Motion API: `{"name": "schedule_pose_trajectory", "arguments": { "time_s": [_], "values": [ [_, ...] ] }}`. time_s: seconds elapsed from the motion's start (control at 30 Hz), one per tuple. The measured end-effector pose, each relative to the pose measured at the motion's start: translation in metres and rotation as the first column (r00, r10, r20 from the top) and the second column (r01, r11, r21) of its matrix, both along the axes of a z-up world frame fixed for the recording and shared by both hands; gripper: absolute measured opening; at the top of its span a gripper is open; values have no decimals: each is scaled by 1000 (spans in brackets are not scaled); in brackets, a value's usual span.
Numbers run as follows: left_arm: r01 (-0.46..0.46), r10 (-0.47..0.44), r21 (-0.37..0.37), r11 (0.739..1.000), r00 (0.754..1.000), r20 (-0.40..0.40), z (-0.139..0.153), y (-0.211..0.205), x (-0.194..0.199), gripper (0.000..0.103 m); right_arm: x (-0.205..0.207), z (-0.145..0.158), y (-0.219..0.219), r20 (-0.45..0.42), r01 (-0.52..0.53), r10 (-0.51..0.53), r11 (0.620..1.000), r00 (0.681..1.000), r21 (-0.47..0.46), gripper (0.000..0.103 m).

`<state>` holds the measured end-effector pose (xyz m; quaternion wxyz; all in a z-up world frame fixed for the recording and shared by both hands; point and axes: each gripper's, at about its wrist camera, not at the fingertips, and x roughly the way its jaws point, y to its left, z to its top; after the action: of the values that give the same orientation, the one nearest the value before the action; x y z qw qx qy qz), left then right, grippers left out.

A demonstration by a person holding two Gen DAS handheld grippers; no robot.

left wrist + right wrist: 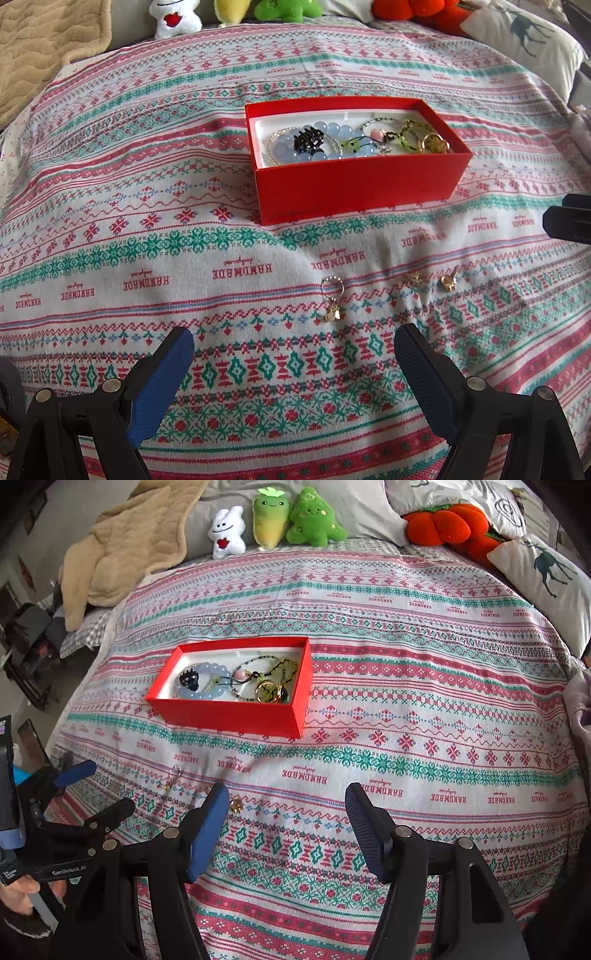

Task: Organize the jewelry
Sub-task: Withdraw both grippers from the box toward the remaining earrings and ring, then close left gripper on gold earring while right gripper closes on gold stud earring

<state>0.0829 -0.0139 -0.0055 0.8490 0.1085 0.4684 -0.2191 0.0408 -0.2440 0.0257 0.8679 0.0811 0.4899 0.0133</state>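
A red box (354,184) sits on the patterned cloth and holds blue bead bracelets, a black clip, green cords and a gold ring; it also shows in the right wrist view (236,716). A silver ring with a gold charm (331,295) lies on the cloth in front of the box. Two small gold earrings (413,277) (448,282) lie to its right. My left gripper (293,350) is open and empty, just short of the charm ring. My right gripper (286,805) is open and empty; one gold earring (236,805) lies beside its left finger.
Plush toys (273,520) and an orange pumpkin cushion (443,524) line the far edge. A beige blanket (122,554) lies at the far left, a deer pillow (546,579) at the right. The left gripper shows at the left (74,812).
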Motion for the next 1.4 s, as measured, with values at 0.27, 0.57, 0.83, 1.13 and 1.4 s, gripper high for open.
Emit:
{"name": "schedule_pose_trajectory", "arguments": {
  "time_s": [0.27, 0.57, 0.83, 1.13, 1.4],
  "values": [
    [32, -30, -76, 997, 999, 26, -15, 5, -9, 91, -14, -29, 23, -65, -47, 44, 998, 997, -39, 75],
    [99, -98, -186, 978, 995, 11, -23, -1, -4, 57, -11, -56, 35, -133, -73, 64, 995, 989, -68, 75],
    [135, -138, -121, 983, 990, -20, -44, -15, 1, 36, -6, -68, 41, -172, -97, 81, 991, 982, -88, 75],
    [130, -132, -77, 988, 991, -15, -48, -24, 9, 20, 0, -75, 42, -185, -103, 83, 989, 979, -105, 75],
    [84, -85, -47, 995, 996, -7, -47, -26, 12, 7, 4, -77, 43, -167, -100, 80, 989, 983, -112, 75]
  ]
}}
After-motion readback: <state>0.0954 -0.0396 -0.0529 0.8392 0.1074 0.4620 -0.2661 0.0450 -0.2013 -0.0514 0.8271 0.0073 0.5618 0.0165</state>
